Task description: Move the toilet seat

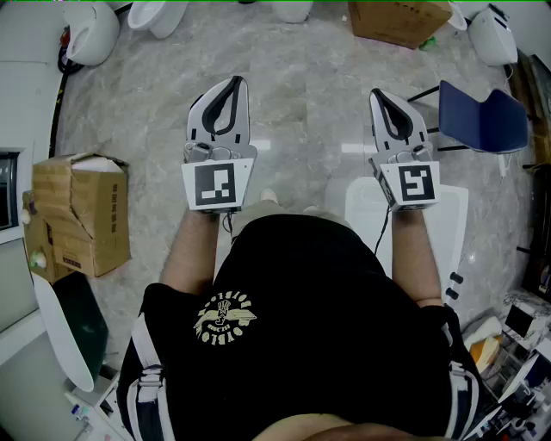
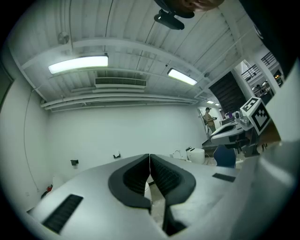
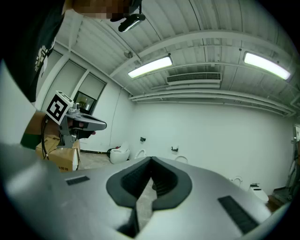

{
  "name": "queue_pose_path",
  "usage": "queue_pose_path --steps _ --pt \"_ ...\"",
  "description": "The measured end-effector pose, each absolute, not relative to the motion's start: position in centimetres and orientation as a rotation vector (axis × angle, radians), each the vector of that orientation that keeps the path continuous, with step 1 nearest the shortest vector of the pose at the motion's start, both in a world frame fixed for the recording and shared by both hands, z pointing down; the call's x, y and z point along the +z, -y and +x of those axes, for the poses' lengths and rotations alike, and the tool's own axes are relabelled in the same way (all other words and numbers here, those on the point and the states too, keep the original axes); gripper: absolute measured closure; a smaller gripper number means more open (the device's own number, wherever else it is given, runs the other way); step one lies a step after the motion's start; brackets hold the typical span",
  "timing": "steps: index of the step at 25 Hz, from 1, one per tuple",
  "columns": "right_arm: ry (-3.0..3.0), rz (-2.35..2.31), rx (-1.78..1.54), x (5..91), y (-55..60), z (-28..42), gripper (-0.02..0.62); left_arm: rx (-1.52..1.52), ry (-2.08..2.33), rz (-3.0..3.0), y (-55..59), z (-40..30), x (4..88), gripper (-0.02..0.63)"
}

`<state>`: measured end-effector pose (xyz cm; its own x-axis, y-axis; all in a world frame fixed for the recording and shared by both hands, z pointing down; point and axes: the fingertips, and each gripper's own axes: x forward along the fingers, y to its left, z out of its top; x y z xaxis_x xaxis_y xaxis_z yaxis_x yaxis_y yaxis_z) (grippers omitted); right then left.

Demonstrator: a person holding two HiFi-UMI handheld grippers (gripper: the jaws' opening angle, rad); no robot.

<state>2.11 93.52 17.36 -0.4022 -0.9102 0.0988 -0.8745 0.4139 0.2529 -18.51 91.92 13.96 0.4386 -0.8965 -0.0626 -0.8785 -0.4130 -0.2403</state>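
A white toilet with its seat and lid (image 1: 452,226) down stands on the floor at the right, just below my right forearm. A white oval seat with a dark inside (image 1: 65,336) leans at the lower left. My left gripper (image 1: 231,83) is held up in front of the person's chest and points forward, its jaws together with nothing between them (image 2: 149,157). My right gripper (image 1: 382,93) is level with it to the right, likewise shut and empty (image 3: 151,161). Neither touches a seat. Each gripper view looks across the room at the white far wall.
A torn cardboard box (image 1: 82,215) stands at the left and another box (image 1: 400,19) at the far edge. A blue folding chair (image 1: 482,116) is at the upper right. White toilets (image 1: 90,30) line the far side. Clutter fills the lower right corner (image 1: 516,344).
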Motion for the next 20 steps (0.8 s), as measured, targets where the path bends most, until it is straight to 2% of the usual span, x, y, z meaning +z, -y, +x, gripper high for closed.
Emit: queue_pose_path --steps 10,20 --pt "2.545 1.518 -0.229 18.0 -96.8 5.8 0.566 -0.032 -1.542 -2.451 -96.1 -14.1 13.1 0.582" --pt "2.504 1.544 -0.183 19.6 -96.5 9.1 0.563 -0.141 -1.566 -2.432 -95.2 -14.4 14.8 0.58"
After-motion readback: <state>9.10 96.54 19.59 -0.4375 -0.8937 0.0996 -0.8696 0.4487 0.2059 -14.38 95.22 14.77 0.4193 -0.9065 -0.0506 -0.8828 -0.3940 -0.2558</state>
